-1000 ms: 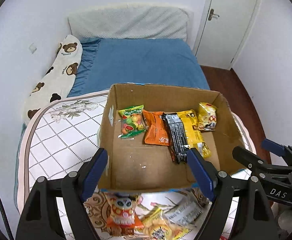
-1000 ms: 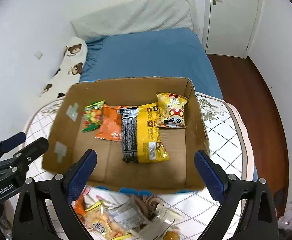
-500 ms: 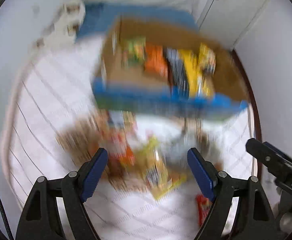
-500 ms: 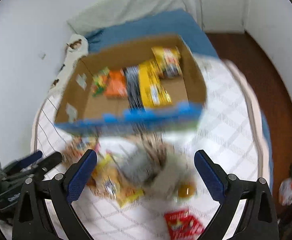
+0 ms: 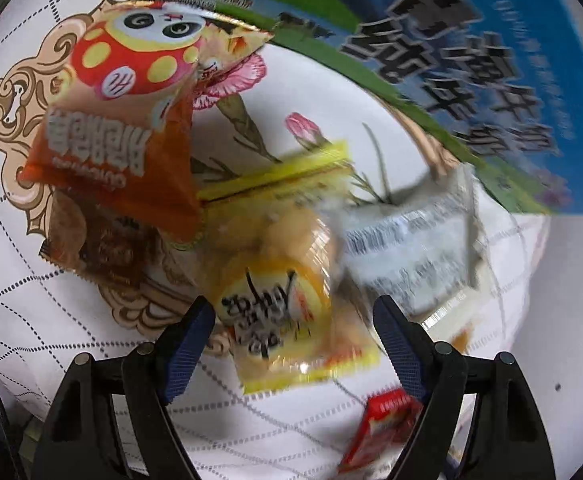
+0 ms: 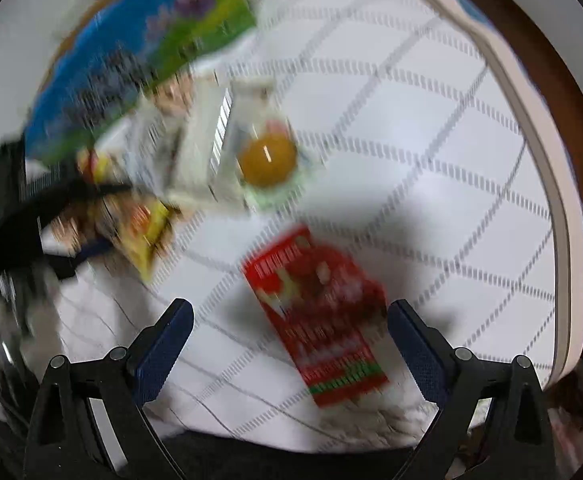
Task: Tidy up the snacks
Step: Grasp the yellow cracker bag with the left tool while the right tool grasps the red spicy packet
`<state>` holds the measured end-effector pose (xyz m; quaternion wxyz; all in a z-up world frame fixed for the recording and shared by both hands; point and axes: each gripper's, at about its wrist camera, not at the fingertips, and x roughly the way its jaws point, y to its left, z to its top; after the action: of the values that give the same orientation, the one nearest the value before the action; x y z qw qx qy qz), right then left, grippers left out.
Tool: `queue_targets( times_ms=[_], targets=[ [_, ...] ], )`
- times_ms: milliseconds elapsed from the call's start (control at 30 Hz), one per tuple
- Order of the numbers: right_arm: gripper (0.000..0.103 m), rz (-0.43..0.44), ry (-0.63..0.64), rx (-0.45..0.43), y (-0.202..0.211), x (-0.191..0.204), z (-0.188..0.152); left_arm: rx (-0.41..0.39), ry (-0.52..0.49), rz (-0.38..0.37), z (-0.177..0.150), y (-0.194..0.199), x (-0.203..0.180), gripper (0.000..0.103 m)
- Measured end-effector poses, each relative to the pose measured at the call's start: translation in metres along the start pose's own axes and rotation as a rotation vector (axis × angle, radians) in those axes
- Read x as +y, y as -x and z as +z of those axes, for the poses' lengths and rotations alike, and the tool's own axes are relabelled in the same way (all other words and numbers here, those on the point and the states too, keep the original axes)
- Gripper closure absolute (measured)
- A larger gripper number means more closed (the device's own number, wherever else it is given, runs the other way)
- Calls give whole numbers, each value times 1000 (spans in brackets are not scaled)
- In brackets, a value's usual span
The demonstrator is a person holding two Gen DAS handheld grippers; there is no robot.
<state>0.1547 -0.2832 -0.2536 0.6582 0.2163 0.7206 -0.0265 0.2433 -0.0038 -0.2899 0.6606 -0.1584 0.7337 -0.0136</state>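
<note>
My left gripper (image 5: 293,334) is open and points down over a yellow snack packet (image 5: 287,280), which lies between its blue-padded fingers without being pressed. An orange mushroom-print bag (image 5: 123,120) and a brown packet (image 5: 91,244) lie to its left, a grey-white packet (image 5: 407,248) to its right. My right gripper (image 6: 289,338) is open above a red packet (image 6: 319,312) lying on the white quilt. The red packet (image 5: 383,424) also shows low in the left wrist view. A clear packet with an orange-yellow ball (image 6: 267,160) lies beyond.
The box's printed blue and green outer wall (image 5: 471,60) stands just behind the pile and appears blurred as the box wall (image 6: 131,52) in the right wrist view. The quilt (image 6: 431,160) has a dotted diamond pattern. Its pink edge (image 6: 547,160) curves at right, with brown floor beyond.
Both grippers have tipped downward and dropped from above the open box to close over the loose snacks in front of it. The box's inside has left both views.
</note>
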Motion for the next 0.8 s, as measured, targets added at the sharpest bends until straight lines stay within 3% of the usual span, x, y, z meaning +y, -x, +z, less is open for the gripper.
queue_targets(
  times_ms=[67,200,333,400,467,533,667,800],
  targets=[
    [7,-21,19,43,-16,-3,-10,-14,0,20,0,-6,-1,24],
    [7,-71,45,54,-36,-2,-13,-52,-116,84,-11,-7,-9,43],
    [8,-146,106,35,-54,6,-12,-79,-259,177,-33,-6,-11,45],
    [13,-196,155,8,-58,14,-13,-88,-306,215,-46,-6,-7,45],
    [29,-232,202,-20,-60,23,-13,-90,-367,255,-64,-7,-1,45],
    [38,-223,223,-26,-59,29,-14,-80,-413,281,-82,-7,4,45],
    [39,-139,222,19,-60,38,-15,-48,-444,281,-112,-10,14,45],
    [39,4,158,68,-64,44,-11,-38,-421,268,-123,-20,20,42]
  ],
)
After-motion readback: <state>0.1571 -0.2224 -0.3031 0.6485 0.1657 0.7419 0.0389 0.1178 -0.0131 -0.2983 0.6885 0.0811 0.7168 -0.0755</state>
